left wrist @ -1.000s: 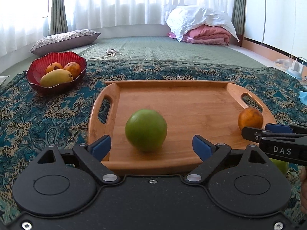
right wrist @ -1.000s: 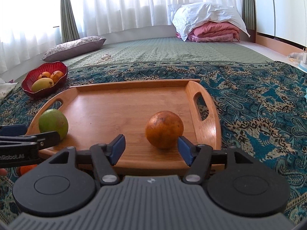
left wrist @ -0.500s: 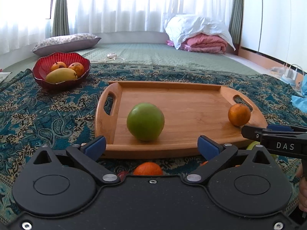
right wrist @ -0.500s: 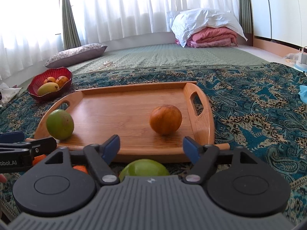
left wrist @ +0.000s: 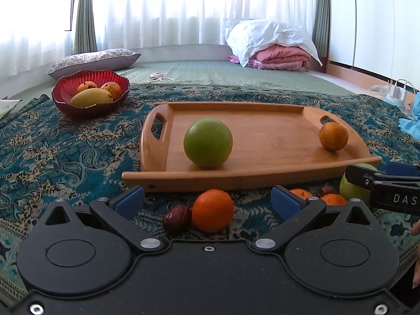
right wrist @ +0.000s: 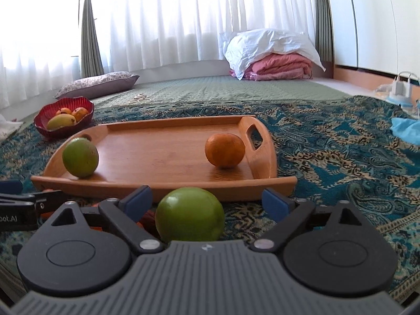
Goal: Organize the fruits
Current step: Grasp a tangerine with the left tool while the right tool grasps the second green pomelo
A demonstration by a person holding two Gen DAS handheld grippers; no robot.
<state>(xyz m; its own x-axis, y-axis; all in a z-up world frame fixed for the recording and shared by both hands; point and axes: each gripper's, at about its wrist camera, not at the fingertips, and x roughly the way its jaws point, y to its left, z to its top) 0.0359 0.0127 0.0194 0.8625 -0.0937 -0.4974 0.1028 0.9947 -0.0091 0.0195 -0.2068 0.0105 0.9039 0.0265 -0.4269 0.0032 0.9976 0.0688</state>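
While both grippers hang low over a patterned blue cloth (left wrist: 65,157), each stands just short of the near rim of a wooden tray (left wrist: 262,178). Left gripper (left wrist: 207,202): jaws spread wide, nothing clamped; between its blue pads, on the cloth, lie an orange (left wrist: 212,210) and, touching it on the left, a small dark red fruit (left wrist: 176,219). Ahead of this gripper, on the tray, sits a green fruit (left wrist: 208,143); farther right, near the tray's right handle, rests a second orange (left wrist: 333,135). Right gripper (right wrist: 207,200): jaws opening, with another green fruit (right wrist: 189,214) lying on the cloth between the pads, neither pad touching it. More small fruit lies on the cloth between the two grippers, partly hidden. Ahead and to the left of both grippers, beyond the tray, a red bowl (left wrist: 65,105) holds a yellow mango (left wrist: 90,97) and two orange-red fruits. A person's fingertips show at the right edge of the left wrist view.
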